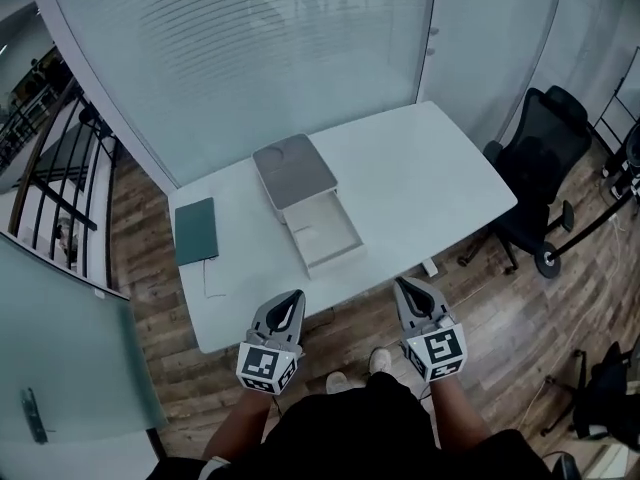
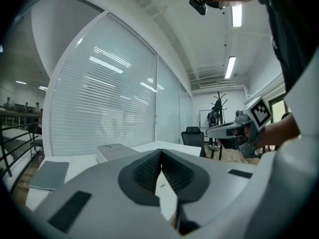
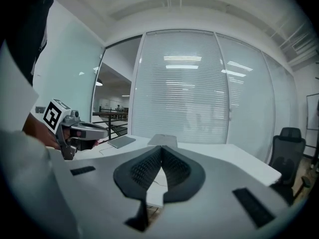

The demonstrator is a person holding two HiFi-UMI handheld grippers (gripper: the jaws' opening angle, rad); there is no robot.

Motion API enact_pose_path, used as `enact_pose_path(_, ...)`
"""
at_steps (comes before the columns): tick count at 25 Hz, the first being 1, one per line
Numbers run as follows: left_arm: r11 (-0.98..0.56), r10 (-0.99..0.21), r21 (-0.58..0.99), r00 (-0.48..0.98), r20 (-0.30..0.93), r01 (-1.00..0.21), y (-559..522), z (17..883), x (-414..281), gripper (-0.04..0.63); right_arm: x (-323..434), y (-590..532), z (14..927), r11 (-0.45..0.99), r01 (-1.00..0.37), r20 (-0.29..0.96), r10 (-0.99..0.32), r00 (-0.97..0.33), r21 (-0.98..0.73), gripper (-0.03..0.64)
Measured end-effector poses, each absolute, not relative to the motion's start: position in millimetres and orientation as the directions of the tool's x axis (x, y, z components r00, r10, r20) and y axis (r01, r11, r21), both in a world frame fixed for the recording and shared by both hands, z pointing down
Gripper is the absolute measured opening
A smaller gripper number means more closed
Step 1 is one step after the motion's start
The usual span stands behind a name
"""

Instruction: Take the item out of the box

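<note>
Not started: both tongs hang at the table's near edge.
Left gripper (image 1: 297, 295) and right gripper (image 1: 402, 285) are pinched shut and empty; the grey-lidded white cardboard box (image 1: 293, 171) lies slid open, untouched.

even, bright light from ceiling strips (image 2: 236, 15) (fisheye bending in all 3 views).

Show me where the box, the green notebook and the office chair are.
box (image 1: 293, 173), head view, on its grey top part.
green notebook (image 1: 196, 231), head view, on the middle of its cover.
office chair (image 1: 545, 133), head view, on its black backrest.
</note>
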State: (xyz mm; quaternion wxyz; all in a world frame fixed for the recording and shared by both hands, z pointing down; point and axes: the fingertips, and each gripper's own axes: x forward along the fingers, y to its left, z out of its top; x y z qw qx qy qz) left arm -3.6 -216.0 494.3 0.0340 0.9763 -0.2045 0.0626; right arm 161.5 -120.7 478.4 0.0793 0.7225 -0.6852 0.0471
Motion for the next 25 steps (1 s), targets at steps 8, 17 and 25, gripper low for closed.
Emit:
enact_pose_path(8,-0.84,-0.522,0.045,0.828,0.205,-0.541,-251,514,-36,0.011,151,-190,492,0.104,-0.993,0.213,-0.973,-0.092,0.047,0.025)
enact_pose_path(17,-0.759,-0.626,0.042,0.747,0.225,-0.649,-278,519,-33,0.011,144,-253,518,0.33,-0.939,0.317,-0.905,-0.285,0.099,0.075)
enact_pose_path(25,-0.699,-0.684,0.047,0.687,0.245,-0.713,-284,523,-40,0.011,135,-300,552,0.489,-0.852,0.439,-0.817,-0.373,0.187,0.158)
